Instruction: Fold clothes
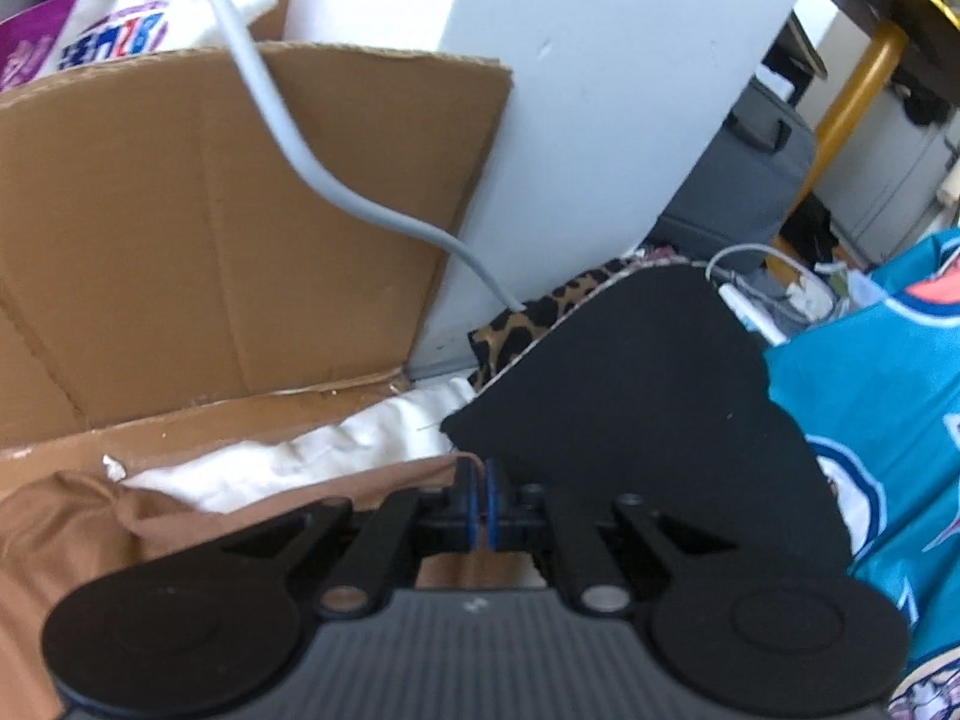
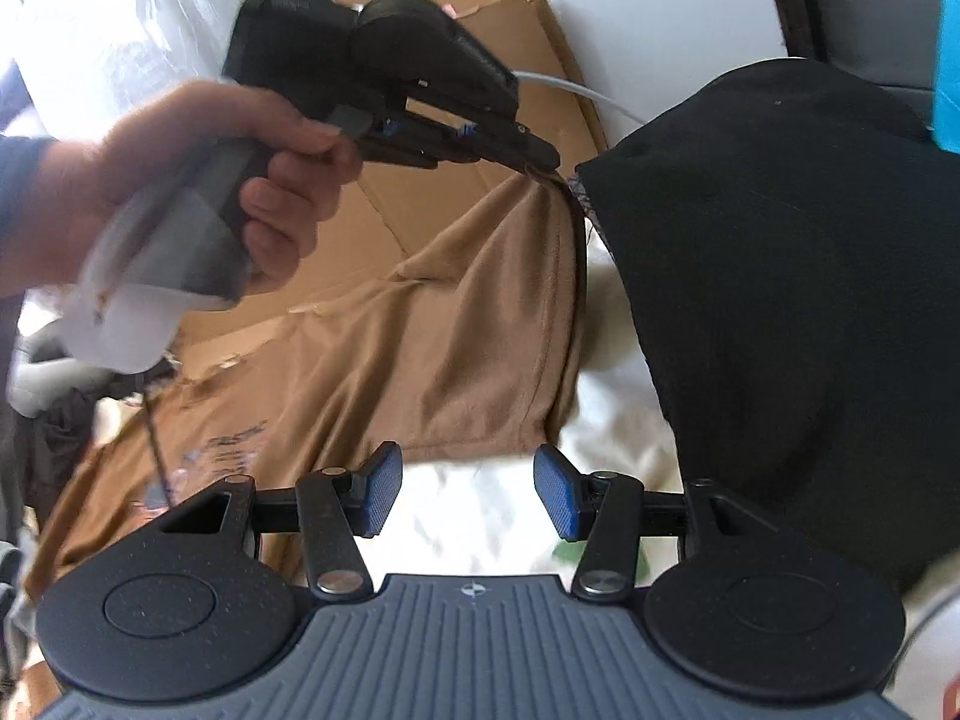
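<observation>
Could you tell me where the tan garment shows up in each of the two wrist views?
Left wrist: tan garment lies lower left, its edge pinched in the left gripper.
Right wrist: it drapes across the centre, lifted at the top corner by the left gripper.
Shared landmark: the black cloth.

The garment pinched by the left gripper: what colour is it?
Plain tan-brown garment, clearest in the right wrist view.

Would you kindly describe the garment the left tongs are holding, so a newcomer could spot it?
Start at the large brown cardboard box. In front of it, on white bedding, lies a soft tan-brown fabric garment, one corner pinched by the left tongs. Unlike the black cloth beside it, it is light brown.
</observation>
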Demonstrator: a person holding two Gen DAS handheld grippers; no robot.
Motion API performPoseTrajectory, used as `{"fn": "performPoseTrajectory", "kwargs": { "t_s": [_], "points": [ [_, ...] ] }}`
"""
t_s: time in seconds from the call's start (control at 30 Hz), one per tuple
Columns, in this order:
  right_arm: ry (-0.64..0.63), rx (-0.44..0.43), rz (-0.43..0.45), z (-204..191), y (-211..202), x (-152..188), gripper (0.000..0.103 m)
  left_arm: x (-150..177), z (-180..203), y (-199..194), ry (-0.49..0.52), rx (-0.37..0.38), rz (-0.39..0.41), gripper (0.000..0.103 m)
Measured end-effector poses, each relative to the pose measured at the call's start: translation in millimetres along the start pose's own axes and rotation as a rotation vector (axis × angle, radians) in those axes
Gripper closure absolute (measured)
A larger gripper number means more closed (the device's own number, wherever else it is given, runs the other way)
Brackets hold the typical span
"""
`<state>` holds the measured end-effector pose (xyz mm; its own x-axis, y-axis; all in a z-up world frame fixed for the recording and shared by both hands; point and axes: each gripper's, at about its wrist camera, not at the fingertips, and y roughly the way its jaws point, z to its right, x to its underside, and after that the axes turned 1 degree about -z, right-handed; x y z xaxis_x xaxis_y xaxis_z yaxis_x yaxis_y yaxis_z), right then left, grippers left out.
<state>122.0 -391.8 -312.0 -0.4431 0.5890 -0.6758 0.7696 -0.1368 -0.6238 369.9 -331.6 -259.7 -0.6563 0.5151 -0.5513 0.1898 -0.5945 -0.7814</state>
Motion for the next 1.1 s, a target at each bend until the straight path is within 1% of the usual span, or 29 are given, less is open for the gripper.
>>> {"fn": "performPoseTrajectory", "kwargs": {
  "t_s": [0.07,0.13,0.2,0.3,0.43,0.57,0.6,0.63,0.67,0.7,0.77,0.87,0.93,1.07,1.1],
  "points": [
    [0.01,0.016,-0.019,0,13,-4,0.047,-1,-2,3,-0.003,0.0,-0.001,0.1],
    [0.052,0.032,-0.031,3,25,-6,0.047,-2,-3,5,-0.006,0.003,-0.002,0.1],
    [0.119,0.054,-0.042,7,36,-7,0.047,-3,-3,6,-0.001,0.007,-0.005,0.1],
    [0.248,0.054,-0.058,16,51,-5,0.047,-4,-3,7,0.009,0.015,-0.009,0.1],
    [0.333,0.073,-0.026,21,61,-3,0.047,-5,-2,9,0.021,0.025,-0.015,0.1],
    [0.361,0.104,-0.012,16,69,-9,0.047,-4,-4,10,0.016,0.031,-0.014,0.1],
    [0.366,0.108,-0.014,16,71,-11,0.049,-4,-5,10,0.015,0.034,-0.014,0.1],
    [0.372,0.116,-0.015,16,72,-13,0.065,-4,-5,10,0.016,0.034,-0.014,0.1],
    [0.378,0.128,-0.015,17,72,-15,0.078,-3,-5,10,0.017,0.035,-0.015,0.1],
    [0.377,0.152,-0.021,18,72,-17,0.1,-3,-6,9,0.018,0.035,-0.016,0.1],
    [0.369,0.183,-0.021,21,67,-19,0.099,-5,-6,8,0.023,0.033,-0.015,0.1],
    [0.329,0.208,0.016,25,53,-22,0.099,-9,-6,6,0.035,0.031,0.0,0.1],
    [0.319,0.233,0.026,28,46,-24,0.099,-12,-7,4,0.042,0.027,0.012,0.1],
    [0.281,0.27,0.018,27,43,-26,0.099,-15,-9,9,0.047,-0.006,0.02,0.099],
    [0.27,0.275,0.014,26,44,-27,0.099,-15,-9,12,0.051,-0.015,0.014,0.097]
  ]
}}
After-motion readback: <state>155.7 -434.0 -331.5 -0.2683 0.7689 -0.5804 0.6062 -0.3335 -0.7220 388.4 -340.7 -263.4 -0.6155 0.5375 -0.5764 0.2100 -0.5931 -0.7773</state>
